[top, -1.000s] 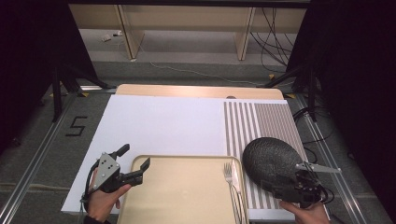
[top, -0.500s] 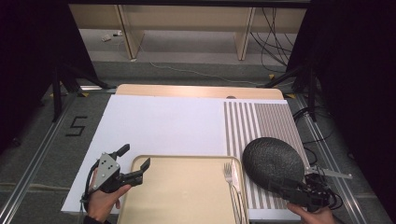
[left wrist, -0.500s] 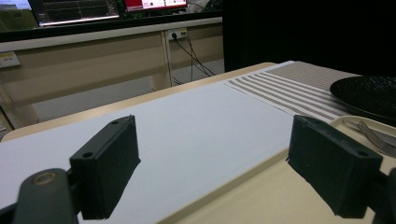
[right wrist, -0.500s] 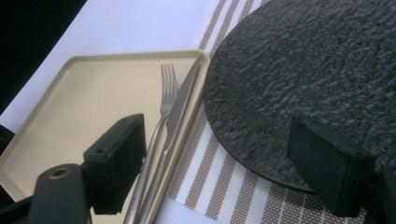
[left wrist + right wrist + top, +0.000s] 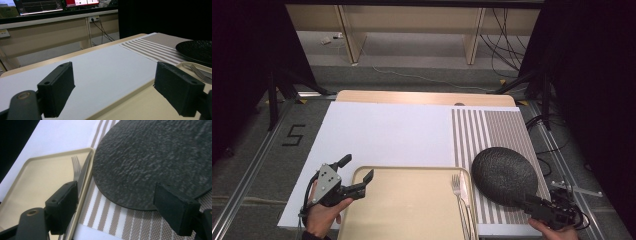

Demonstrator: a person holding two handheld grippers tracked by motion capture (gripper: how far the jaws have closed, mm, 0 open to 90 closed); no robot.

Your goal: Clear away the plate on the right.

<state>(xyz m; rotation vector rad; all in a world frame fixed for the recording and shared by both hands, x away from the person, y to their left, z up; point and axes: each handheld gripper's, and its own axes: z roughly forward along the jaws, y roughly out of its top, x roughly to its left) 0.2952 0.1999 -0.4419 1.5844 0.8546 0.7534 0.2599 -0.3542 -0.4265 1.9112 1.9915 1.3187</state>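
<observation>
Bare white mat (image 5: 382,135) beyond tray (image 5: 407,210)

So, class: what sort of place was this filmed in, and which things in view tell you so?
Probably a lab or recording workspace: monitors on a bench, loose cables on the floor, and a staged table with tray and black plate.

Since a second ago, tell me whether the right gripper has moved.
Yes. The right gripper has drawn back toward the person, off the black plate to its near edge, jaws open.
</observation>
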